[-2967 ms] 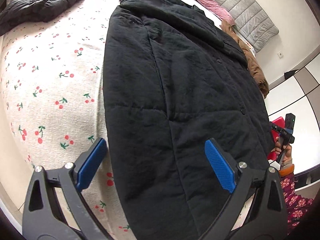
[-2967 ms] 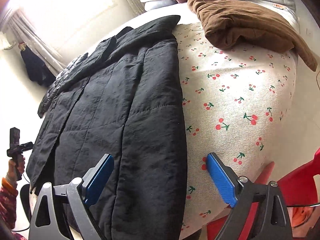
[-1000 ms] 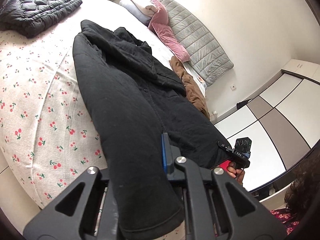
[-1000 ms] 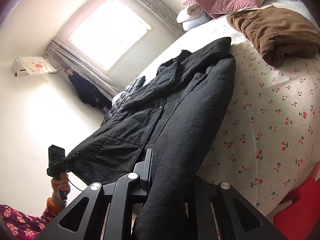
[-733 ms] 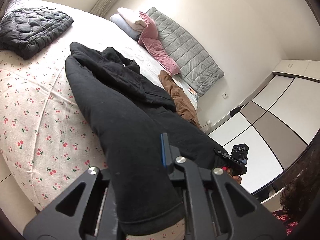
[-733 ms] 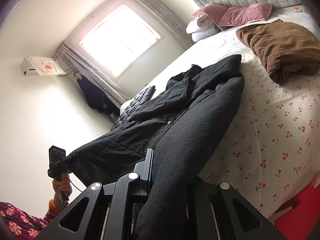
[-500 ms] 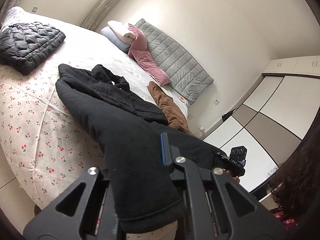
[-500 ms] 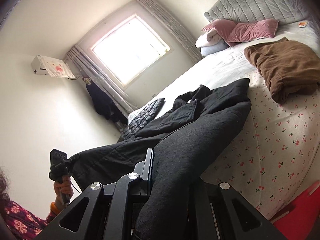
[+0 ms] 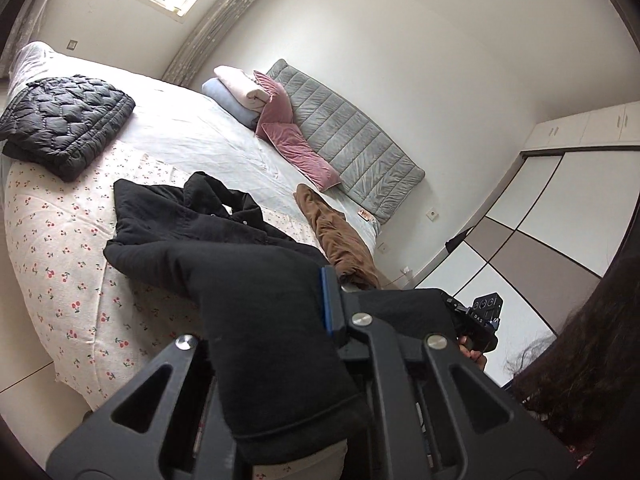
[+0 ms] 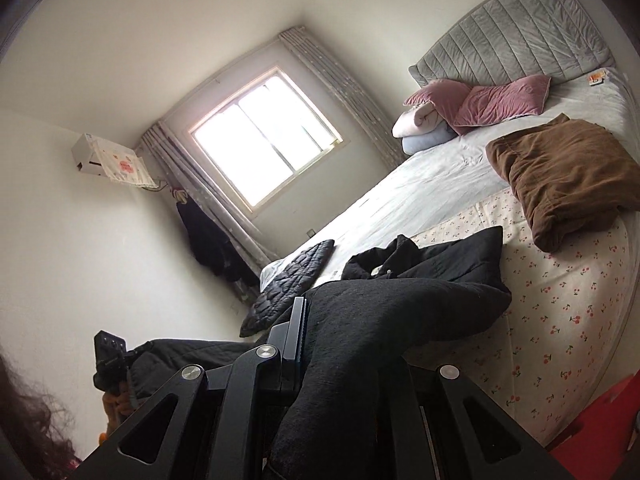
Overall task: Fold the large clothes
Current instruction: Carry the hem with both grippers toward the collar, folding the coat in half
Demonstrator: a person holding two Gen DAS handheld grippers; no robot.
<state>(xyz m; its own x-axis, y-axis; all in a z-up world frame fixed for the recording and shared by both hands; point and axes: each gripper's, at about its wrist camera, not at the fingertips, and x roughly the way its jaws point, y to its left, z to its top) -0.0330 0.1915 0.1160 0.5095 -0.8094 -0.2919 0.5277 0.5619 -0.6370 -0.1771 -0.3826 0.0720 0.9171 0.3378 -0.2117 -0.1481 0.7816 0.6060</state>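
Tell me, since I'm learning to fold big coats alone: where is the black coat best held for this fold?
By its two bottom hem corners, from the foot of the bed. The left gripper and right gripper each clamp a corner of the black coat, whose collar end lies on the bed, so the lifted hem can likely carry toward the collar.

I count two tongs, the left tongs and the right tongs, each clamped on fabric. I see one bed and one black coat on it. One quilted black jacket lies folded, and one brown garment too. I count two pink cushions, one grey padded headboard, and two rolled blankets, one pink, one pale blue. One window, one wall air conditioner.
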